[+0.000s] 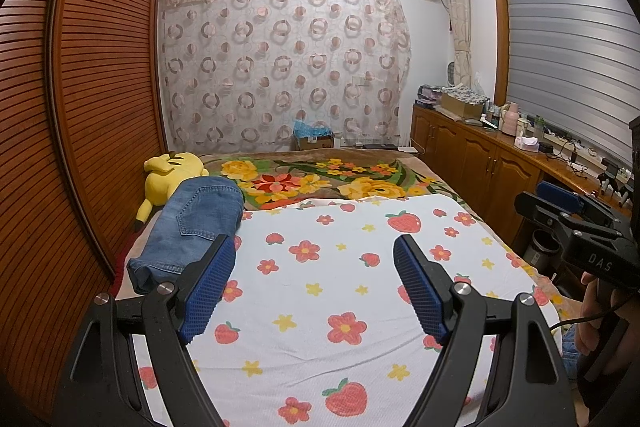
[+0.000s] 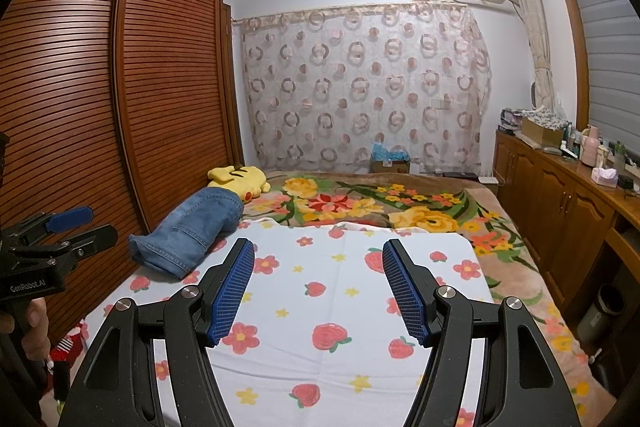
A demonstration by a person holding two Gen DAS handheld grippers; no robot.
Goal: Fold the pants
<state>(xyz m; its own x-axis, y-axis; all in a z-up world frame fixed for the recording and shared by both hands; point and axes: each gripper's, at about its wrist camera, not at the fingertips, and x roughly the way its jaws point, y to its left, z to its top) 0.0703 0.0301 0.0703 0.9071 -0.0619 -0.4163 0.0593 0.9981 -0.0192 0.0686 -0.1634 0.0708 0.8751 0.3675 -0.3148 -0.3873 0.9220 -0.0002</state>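
Jeans [image 1: 192, 227], folded into a bundle, lie at the left edge of the bed [image 1: 532, 283], partly on the strawberry sheet [image 1: 340, 291], just in front of a yellow plush [image 1: 170, 175]. Left gripper [image 1: 314, 291] and right gripper [image 2: 318, 293] hang over the sheet's near end, jaws spread, nothing between them, both apart from the jeans.

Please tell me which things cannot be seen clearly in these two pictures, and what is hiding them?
- Jeans, both views: already folded into a bundle, so the legs and inner layers are hidden by the denim itself.
- Yellow plush toy, left wrist view: lower body hidden behind the jeans.
- Items on the wooden counter, right wrist view: too small to identify.
- Strawberry sheet, near edge: covered by the left tongs.
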